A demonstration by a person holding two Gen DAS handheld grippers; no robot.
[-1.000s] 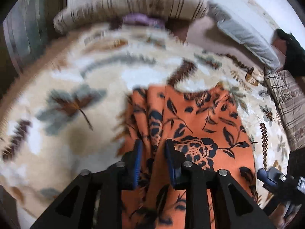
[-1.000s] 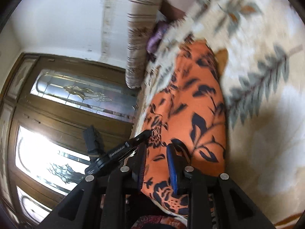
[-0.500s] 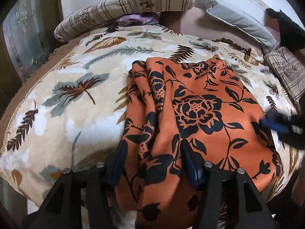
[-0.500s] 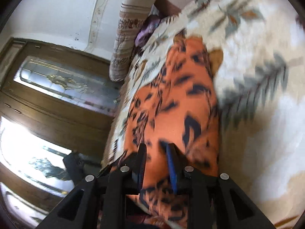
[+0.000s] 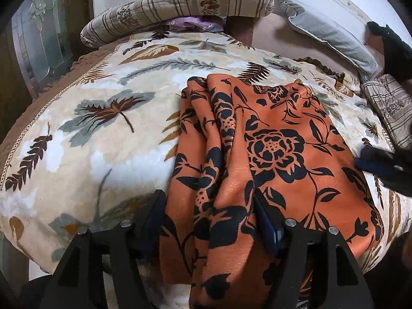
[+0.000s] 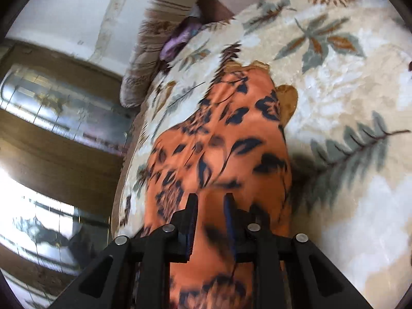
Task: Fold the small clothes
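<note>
Closest to the camera, the left claw (image 5: 209,215) has its fingers spread wide, with the bunched near edge of the orange cloth (image 5: 260,154) sitting between them. Doesn't look pinched at all, more like it's straddling the pleats, maybe just let go or lining up a new grab.

The right claw (image 6: 209,216) is a different story: fingers nearly together with cloth (image 6: 221,154) running between them, so I'd say it's clamped on the right-hand edge. That view is blurry though, so take it with some salt. In the left view you can spot it as a dark smudge at the cloth's right side (image 5: 383,164).

The cloth lies on the bed (image 5: 103,134), on a leaf-print blanket, with the near end hanging off the front edge. Long axis runs away from the person toward the pillows (image 5: 177,5). The left side is gathered into lengthwise ridges, the right side is flat. My guess is one side gets held so it stays taut while the wrinkly side is sorted.

Beyond that, striped and grey pillows at the wall.
</note>
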